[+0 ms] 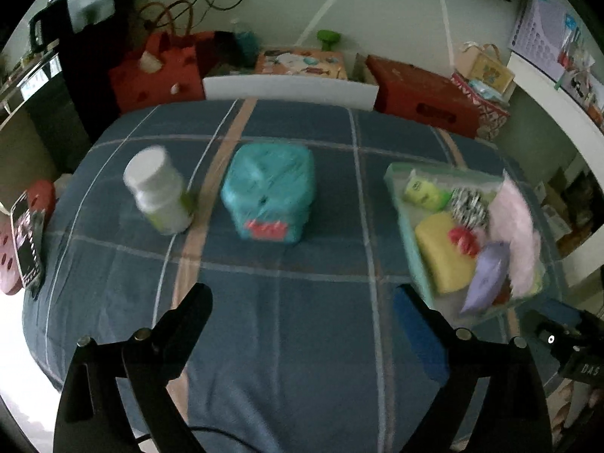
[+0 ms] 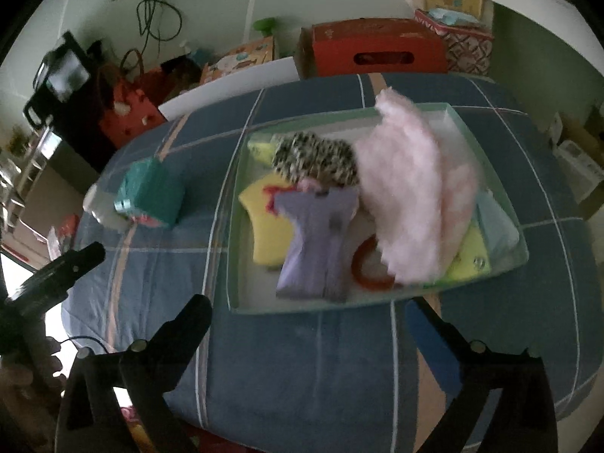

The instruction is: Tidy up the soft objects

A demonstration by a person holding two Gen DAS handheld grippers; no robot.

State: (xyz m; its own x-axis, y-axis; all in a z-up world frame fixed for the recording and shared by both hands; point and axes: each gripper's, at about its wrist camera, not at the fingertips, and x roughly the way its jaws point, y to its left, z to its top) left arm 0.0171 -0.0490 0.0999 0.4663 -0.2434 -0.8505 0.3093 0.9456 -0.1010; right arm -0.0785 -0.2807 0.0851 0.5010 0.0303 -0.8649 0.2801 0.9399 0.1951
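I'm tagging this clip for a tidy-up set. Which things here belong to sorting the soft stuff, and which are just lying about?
Part of the job:
tray
pink fluffy cloth
purple cloth
yellow sponge
spotted cloth
teal packet

Just lying about:
white bottle
red boxes
phone

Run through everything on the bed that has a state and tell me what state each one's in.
Left tool: open, empty.
Right tool: open, empty.
White plastic bottle: upright, capped.
Teal wrapped soft pack: on the bedspread, outside the tray.
Pale green shallow tray: full of soft items.
Pink fluffy cloth: draped over the tray's contents.
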